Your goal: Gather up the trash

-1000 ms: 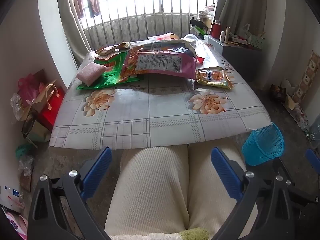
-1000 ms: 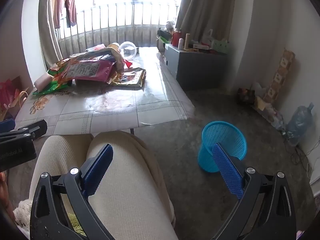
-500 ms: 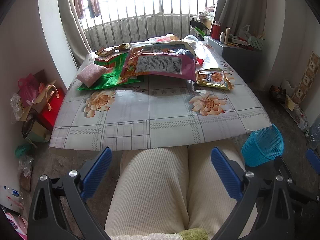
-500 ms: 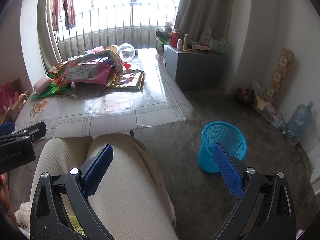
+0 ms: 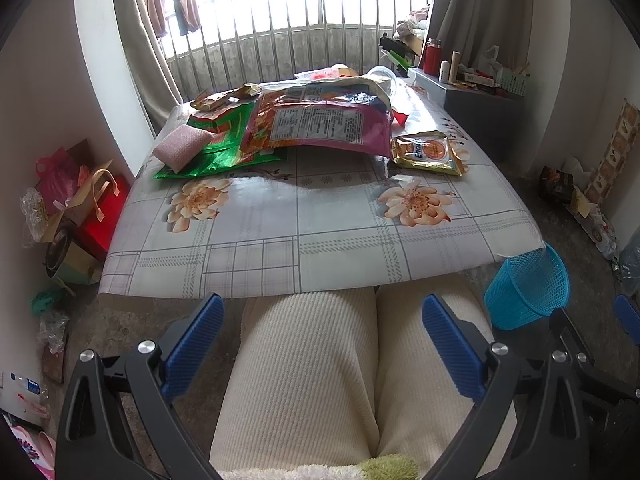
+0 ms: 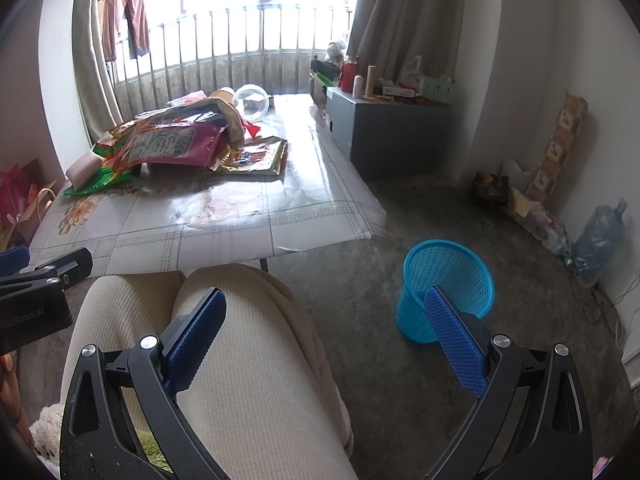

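Trash lies at the far end of the low table (image 5: 320, 236): a large pink snack bag (image 5: 320, 128), a green foil wrapper (image 5: 212, 152), a pink sponge (image 5: 182, 146), a yellow snack packet (image 5: 428, 152) and a clear plastic container (image 6: 251, 103). A blue mesh bin (image 5: 528, 284) stands on the floor right of the table, also in the right wrist view (image 6: 446, 288). My left gripper (image 5: 320, 344) is open and empty above the person's knees. My right gripper (image 6: 324, 344) is open and empty, between the knee and the bin.
A grey cabinet (image 6: 384, 136) with bottles stands at the table's far right. Bags and boxes (image 5: 76, 208) crowd the floor on the left. Clutter and a water jug (image 6: 600, 236) line the right wall. A railing and curtains stand behind the table.
Both views have shifted slightly; the table and trash sit a little lower in frame. Both grippers stay open and empty.
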A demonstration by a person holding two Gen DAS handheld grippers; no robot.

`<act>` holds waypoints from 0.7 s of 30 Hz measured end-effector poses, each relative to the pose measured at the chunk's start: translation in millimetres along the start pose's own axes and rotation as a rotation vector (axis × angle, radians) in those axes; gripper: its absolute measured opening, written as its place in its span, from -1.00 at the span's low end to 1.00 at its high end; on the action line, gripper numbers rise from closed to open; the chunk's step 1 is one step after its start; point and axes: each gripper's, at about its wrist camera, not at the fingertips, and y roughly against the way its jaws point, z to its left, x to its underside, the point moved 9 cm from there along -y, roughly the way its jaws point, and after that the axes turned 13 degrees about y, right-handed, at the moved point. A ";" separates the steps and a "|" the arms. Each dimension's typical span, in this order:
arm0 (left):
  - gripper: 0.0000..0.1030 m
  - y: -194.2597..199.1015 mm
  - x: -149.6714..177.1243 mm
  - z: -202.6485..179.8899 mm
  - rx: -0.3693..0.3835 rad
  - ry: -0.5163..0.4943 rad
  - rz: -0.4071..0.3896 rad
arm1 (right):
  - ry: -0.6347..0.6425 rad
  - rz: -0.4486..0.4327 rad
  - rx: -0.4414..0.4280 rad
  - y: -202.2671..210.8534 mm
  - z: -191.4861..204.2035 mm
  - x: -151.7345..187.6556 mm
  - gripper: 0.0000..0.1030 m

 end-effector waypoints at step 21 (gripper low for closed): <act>0.89 -3.2 8.0 3.5 -0.020 -0.009 0.018 | -0.011 0.006 -0.002 -3.3 2.5 1.9 0.85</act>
